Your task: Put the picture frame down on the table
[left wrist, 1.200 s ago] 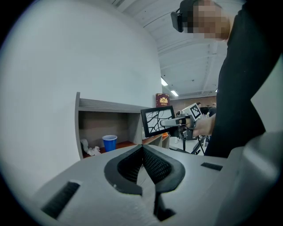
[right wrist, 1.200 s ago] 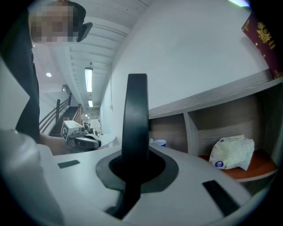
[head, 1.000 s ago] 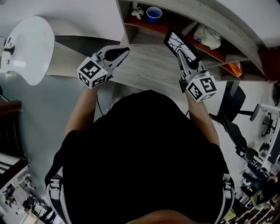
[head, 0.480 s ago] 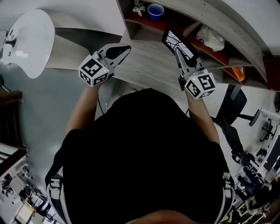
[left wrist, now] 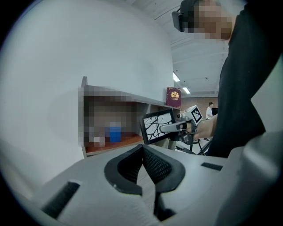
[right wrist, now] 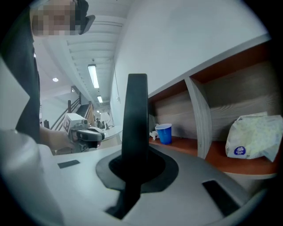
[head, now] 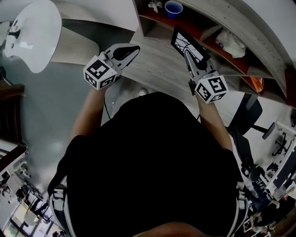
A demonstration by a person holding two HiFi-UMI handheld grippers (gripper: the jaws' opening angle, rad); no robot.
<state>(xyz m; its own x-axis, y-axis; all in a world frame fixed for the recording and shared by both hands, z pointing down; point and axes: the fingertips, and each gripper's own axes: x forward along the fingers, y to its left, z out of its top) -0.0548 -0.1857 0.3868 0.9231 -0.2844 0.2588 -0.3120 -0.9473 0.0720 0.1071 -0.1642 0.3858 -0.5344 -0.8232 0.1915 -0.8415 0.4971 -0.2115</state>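
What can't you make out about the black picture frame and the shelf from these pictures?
1. Whether the black picture frame touches the pale wooden table: head view, the right gripper covers its lower edge.
2. The frame's branch picture: right gripper view, seen edge-on.
3. Contents of the wooden shelf: left gripper view, a mosaic patch covers them.

Shelf (head: 259, 36) stands along the back of bench (head: 157, 74); cup (head: 174, 8) in shelf's left compartment; bag (head: 232, 40) in the compartment to its right; picture frame (head: 184, 42) just before shelf, over bench, clamped in right tongs (head: 188, 54); left tongs (head: 135, 49) before shelf's left end; chair (head: 34, 32) well left of shelf; swivel chair (head: 245, 113) before shelf's right end.
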